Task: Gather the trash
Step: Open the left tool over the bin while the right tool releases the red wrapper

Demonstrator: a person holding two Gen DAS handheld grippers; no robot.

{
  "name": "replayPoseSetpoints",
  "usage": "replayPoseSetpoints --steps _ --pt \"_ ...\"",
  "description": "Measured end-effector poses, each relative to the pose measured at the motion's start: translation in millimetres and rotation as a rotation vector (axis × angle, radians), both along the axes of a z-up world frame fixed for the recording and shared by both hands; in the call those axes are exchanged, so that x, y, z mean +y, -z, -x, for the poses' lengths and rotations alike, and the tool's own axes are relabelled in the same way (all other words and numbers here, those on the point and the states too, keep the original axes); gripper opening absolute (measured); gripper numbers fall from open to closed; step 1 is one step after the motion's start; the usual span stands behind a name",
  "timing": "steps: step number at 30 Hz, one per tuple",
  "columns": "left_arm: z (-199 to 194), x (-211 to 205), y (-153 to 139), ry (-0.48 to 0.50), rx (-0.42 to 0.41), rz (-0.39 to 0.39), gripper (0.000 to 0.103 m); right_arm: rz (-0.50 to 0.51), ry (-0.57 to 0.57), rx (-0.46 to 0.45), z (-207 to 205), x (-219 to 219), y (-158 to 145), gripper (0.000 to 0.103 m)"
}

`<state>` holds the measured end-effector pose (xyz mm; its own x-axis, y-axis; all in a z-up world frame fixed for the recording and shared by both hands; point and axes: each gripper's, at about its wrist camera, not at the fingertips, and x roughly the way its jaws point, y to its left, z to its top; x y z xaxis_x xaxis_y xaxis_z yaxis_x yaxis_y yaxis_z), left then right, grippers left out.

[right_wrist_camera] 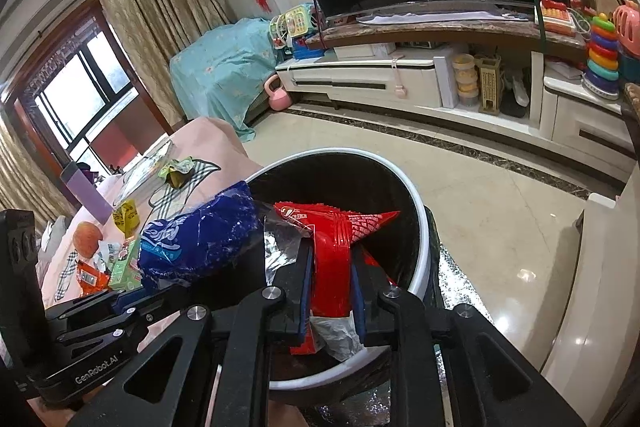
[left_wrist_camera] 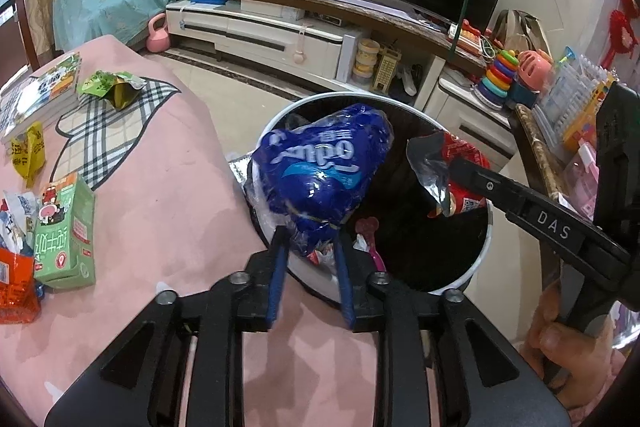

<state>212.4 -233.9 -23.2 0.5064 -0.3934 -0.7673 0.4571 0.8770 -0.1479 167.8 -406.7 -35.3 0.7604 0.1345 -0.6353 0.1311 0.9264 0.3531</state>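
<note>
My left gripper (left_wrist_camera: 310, 233) is shut on a crumpled blue plastic wrapper (left_wrist_camera: 320, 167) and holds it over the white-rimmed trash bin (left_wrist_camera: 486, 251). My right gripper (right_wrist_camera: 332, 253) is shut on a red foil snack bag (right_wrist_camera: 336, 239) above the same bin (right_wrist_camera: 420, 211). The right gripper also shows in the left wrist view (left_wrist_camera: 448, 167), with the red bag (left_wrist_camera: 464, 171). The blue wrapper shows in the right wrist view (right_wrist_camera: 200, 239). A few scraps lie in the dark bin.
A pink-clothed table (left_wrist_camera: 160, 195) lies left of the bin with a green carton (left_wrist_camera: 66, 231), a green pouch (left_wrist_camera: 110, 87), a yellow wrapper (left_wrist_camera: 30, 155), an orange packet (left_wrist_camera: 14, 283) and books (left_wrist_camera: 40, 91). A TV stand (left_wrist_camera: 280, 35) and toys stand behind.
</note>
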Motion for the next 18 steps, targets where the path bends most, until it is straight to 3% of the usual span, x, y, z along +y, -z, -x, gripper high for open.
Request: replayPoseSetpoints --steps 2,6,13,18 --pt "0 1 1 -0.005 0.008 0.003 0.038 -0.007 -0.001 0.001 -1 -1 0 0.024" --pt "3 8 1 -0.017 0.011 0.021 0.043 -0.024 -0.003 -0.007 1 -3 -1 0.052" --pt "16 36 -1 -0.055 0.002 0.051 0.048 -0.029 -0.005 -0.022 8 3 -7 0.055" --pt "30 65 0 -0.104 -0.006 0.065 0.052 -0.032 -0.025 -0.046 16 18 -12 0.074"
